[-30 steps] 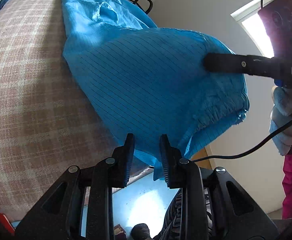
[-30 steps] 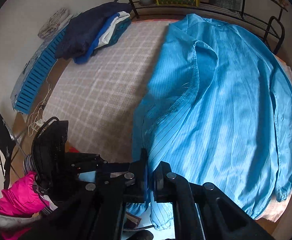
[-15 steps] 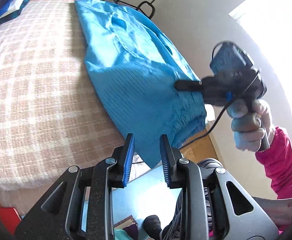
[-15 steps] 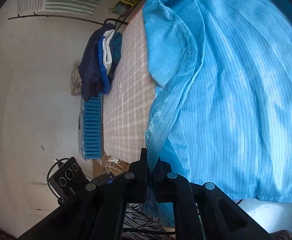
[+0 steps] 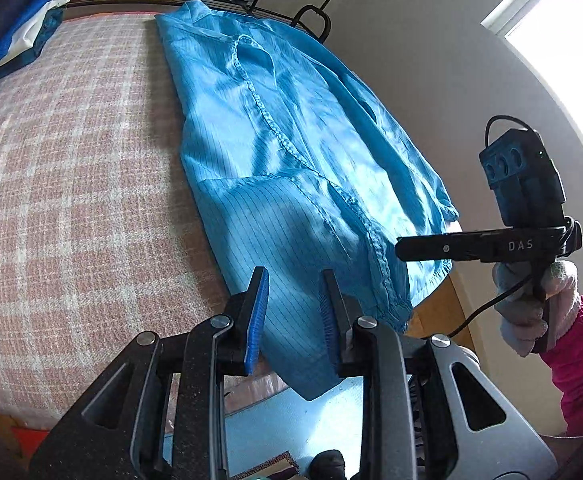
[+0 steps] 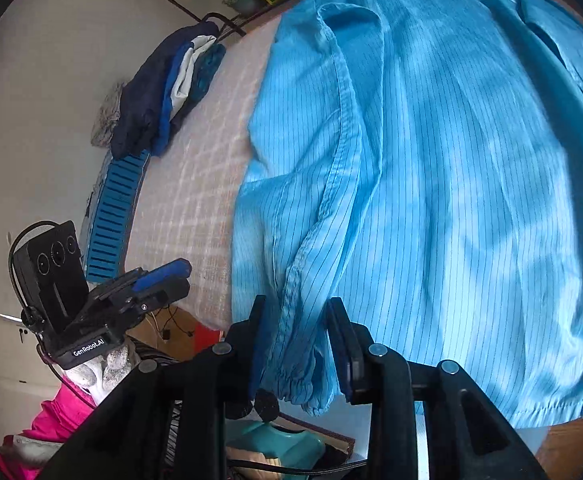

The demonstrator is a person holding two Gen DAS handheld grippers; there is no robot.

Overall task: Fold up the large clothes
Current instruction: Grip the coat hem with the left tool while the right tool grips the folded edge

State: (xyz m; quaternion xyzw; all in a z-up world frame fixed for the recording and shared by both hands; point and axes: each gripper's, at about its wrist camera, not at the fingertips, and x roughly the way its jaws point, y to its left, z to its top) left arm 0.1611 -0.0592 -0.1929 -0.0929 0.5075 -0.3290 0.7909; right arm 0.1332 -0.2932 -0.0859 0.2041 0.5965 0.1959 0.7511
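**Blue garment spread on the bed, both tongs at its near hem**

While the bright blue pinstriped garment (image 5: 291, 152) lies spread along the right part of the bed with the pink-and-white checked cover (image 5: 71, 200), its near hem hangs over the bed's near edge. The collar end points to the far side, toward a black metal rail (image 5: 311, 20). A seamed front edge runs down the middle of the cloth and ends in a gathered cuff (image 6: 303, 384) at the near edge.

The left tongs (image 5: 293, 312) stand narrowly apart, their blue-lined pads either side of the hanging hem; no pad presses the cloth, so they hold nothing. The right tongs (image 6: 297, 336) are opening, with the seamed fold and gathered cuff between the jaws but not pinched.

In the left wrist view the right tongs reach in from the right, their tip just beside the garment's near right corner, carried by a hand in a pale glove (image 5: 531, 304) with a bright pink sleeve (image 5: 579, 360).

On the far left of the bed lies a stack of folded dark blue, blue and white clothes (image 6: 167, 84).
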